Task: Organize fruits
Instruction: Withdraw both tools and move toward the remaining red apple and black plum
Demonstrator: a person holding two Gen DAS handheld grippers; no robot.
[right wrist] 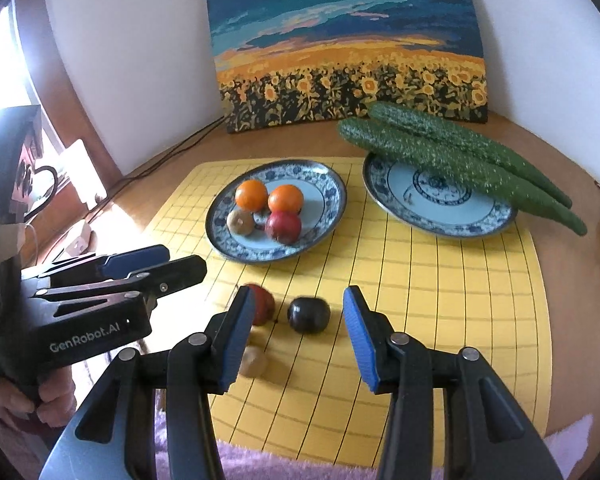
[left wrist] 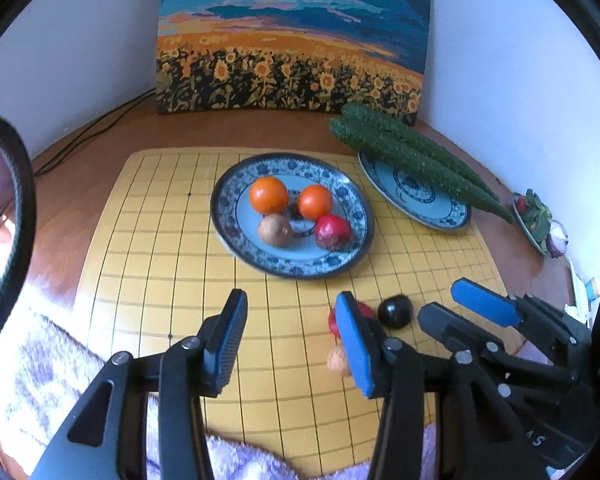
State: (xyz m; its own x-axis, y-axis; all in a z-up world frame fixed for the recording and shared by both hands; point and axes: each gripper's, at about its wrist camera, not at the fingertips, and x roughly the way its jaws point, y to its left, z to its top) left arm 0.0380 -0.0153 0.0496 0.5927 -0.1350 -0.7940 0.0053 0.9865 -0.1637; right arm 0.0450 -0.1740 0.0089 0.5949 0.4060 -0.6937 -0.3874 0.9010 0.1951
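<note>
A blue-patterned plate [left wrist: 236, 240] [right wrist: 328, 184] on the yellow grid mat holds two oranges [left wrist: 269, 195] [right wrist: 251, 195], a brown fruit [left wrist: 275, 230] [right wrist: 240, 221] and a dark red fruit [left wrist: 333, 232] [right wrist: 283, 227]. On the mat in front lie a dark purple fruit [left wrist: 396, 311] [right wrist: 309, 314], a red fruit [left wrist: 366, 310] [right wrist: 265, 304] and a tan fruit [left wrist: 337, 362] [right wrist: 254, 361]. My left gripper [left wrist: 296, 340] [right wrist: 168, 258] is open and empty, left of these. My right gripper [right wrist: 298, 338] [left wrist: 456, 304] is open and empty, with the purple fruit just ahead between its fingers.
A second patterned plate [left wrist: 440, 216] [right wrist: 440, 216] at the right carries two cucumbers [left wrist: 416, 156] [right wrist: 456, 152]. A sunflower painting [left wrist: 292, 40] leans on the back wall. A small dish of produce [left wrist: 540, 224] sits far right. Cables [left wrist: 84, 136] run at the left. A fuzzy cloth [right wrist: 572, 440] lies in front.
</note>
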